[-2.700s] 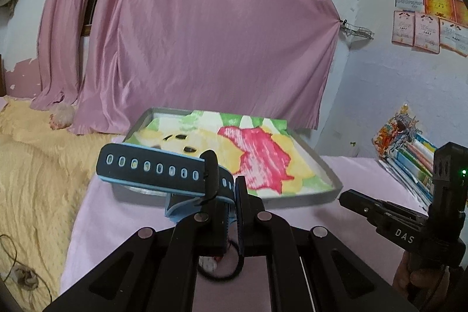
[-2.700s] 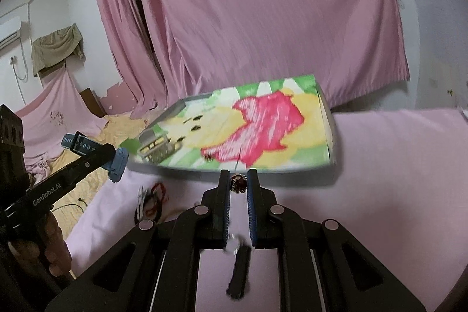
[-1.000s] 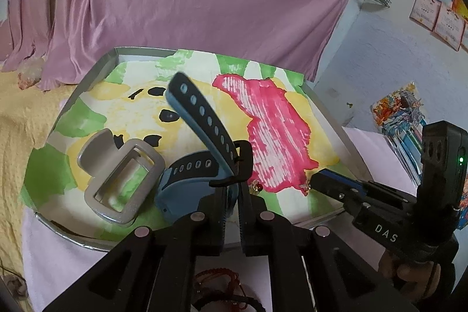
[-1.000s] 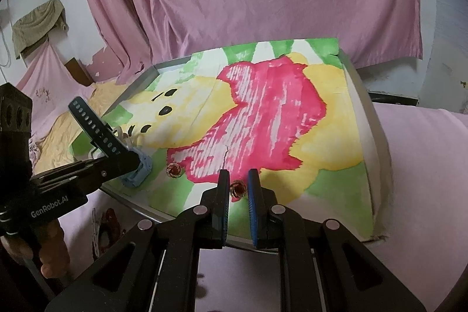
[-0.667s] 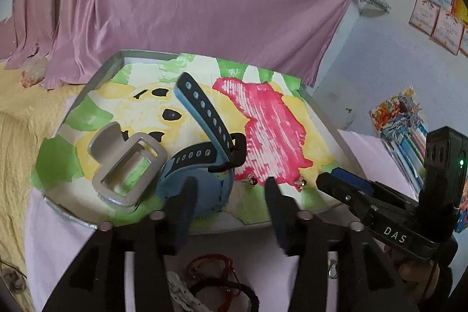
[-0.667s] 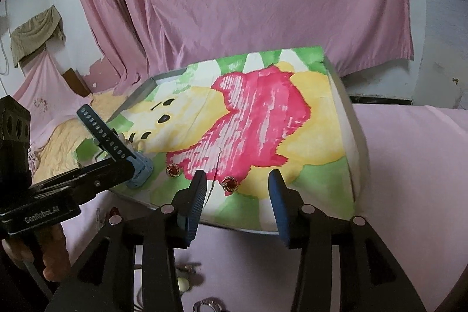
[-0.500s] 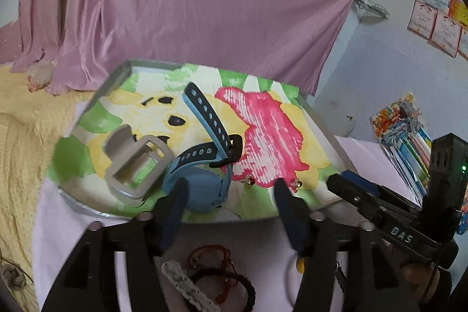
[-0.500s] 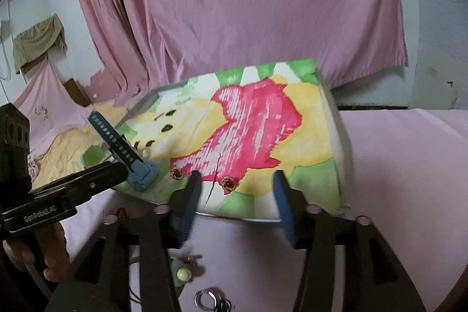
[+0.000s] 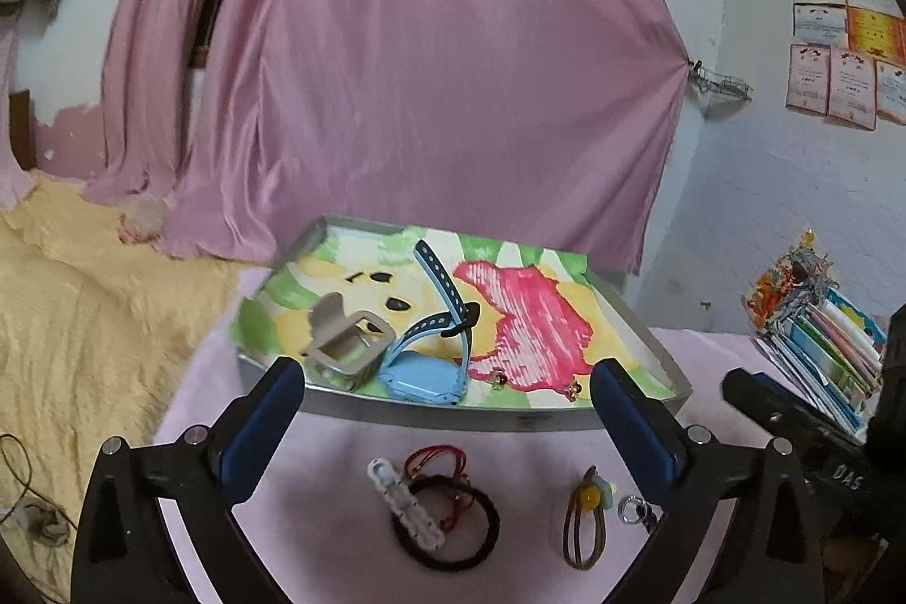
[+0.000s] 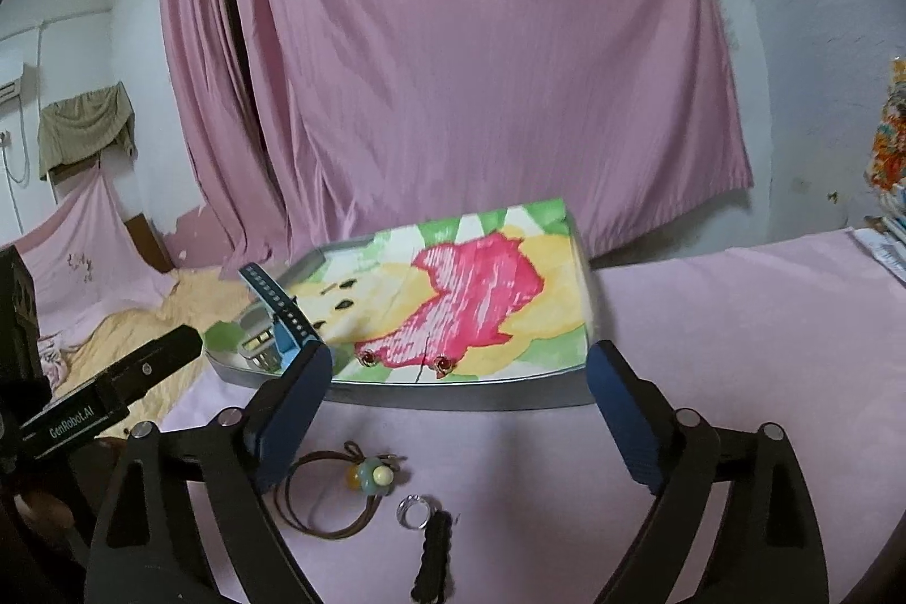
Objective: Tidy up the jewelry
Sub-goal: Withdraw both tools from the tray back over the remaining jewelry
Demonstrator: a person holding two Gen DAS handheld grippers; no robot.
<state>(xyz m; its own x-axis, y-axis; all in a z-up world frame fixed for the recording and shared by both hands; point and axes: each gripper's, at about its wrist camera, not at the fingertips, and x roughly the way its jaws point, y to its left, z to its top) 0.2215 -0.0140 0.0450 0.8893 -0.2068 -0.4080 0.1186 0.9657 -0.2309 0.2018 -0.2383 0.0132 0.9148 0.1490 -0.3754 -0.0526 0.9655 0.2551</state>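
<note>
Left wrist view: loose jewelry is seen lying on the pink cloth (image 9: 340,462) in front of the tray (image 9: 453,414). A black hair band (image 9: 447,527) is overlapped by a white braided bracelet (image 9: 396,502) and a red cord bracelet (image 9: 439,457). To their right lie a brown elastic with a yellow bead (image 9: 586,519) and a small silver ring (image 9: 631,510), just beside each other.

Already in the tray: blue watch (image 9: 430,366) with one strap standing up, grey watch frame (image 9: 345,341) touching it, two small red earrings (image 9: 498,380) near the front wall.

Handling, as judged: all pieces light. Bands and cords soft and floppy, likely to drag tangled neighbours along; best pinched at a free loop clear of the overlap. Ring hard, small, probably slippery; to be taken across its rim with care.

Left gripper (image 9: 447,394): jaws spread wide, nothing held, nothing touched, poised above the cloth with the loose pieces beneath and ahead.

Right gripper (image 10: 458,386), right wrist view: likewise spread wide and empty. Elastic, ring and a dark braided piece (image 10: 433,556) are seen between and below its fingers.

Beyond: pink curtain (image 9: 424,66), yellow blanket (image 9: 85,321), stacked books (image 9: 821,326)
</note>
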